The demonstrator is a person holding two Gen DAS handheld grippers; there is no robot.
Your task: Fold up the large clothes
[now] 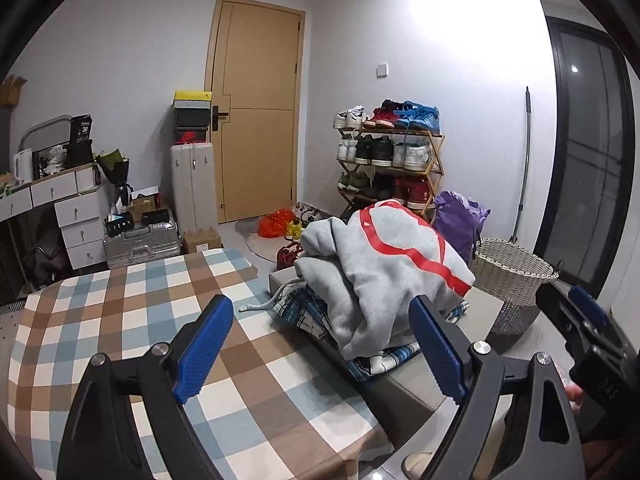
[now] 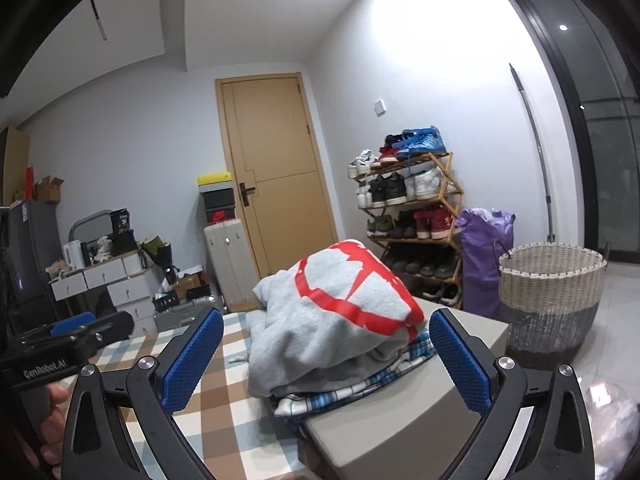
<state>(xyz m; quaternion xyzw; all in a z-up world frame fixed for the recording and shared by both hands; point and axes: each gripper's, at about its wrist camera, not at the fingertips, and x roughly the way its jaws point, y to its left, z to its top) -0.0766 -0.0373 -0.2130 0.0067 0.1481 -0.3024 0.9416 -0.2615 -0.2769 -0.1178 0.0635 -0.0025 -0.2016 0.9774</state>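
left gripper (image 1: 320, 344): black frame, blue ribbed rubber pads (image 1: 204, 354), jaws spread wide with nothing between them. it hangs over the checked cloth (image 1: 120, 320), a soft woven cover in brown, blue-grey and cream squares, lying flat with a few shallow creases.

right gripper (image 2: 326, 360): same build, blue dimpled pads (image 2: 460, 364), jaws likewise wide apart and gripping nothing. seen from the left wrist camera it sits at the far right edge of the frame, beside the left one.

task item: grey hoodie (image 1: 384, 264), thick fleecy knit with a red printed emblem, heaped in a rounded, crumpled mound. a white drawstring trails from it onto the checked cloth. it lies on top of a plaid garment (image 2: 360, 388), thin blue-and-white woven fabric, flattened under the mound. both rest on a grey box-shaped block (image 2: 400, 432) with smooth matte sides, set against the edge of the checked cloth. the pile is ahead of both grippers, not touched by either.

background: round woven basket (image 2: 552, 280), pale rope weave above, grey below; slatted wooden shoe rack (image 2: 416, 208) full of sneakers; purple plastic bag (image 2: 484, 248); tan flat-panel door (image 1: 256, 112).
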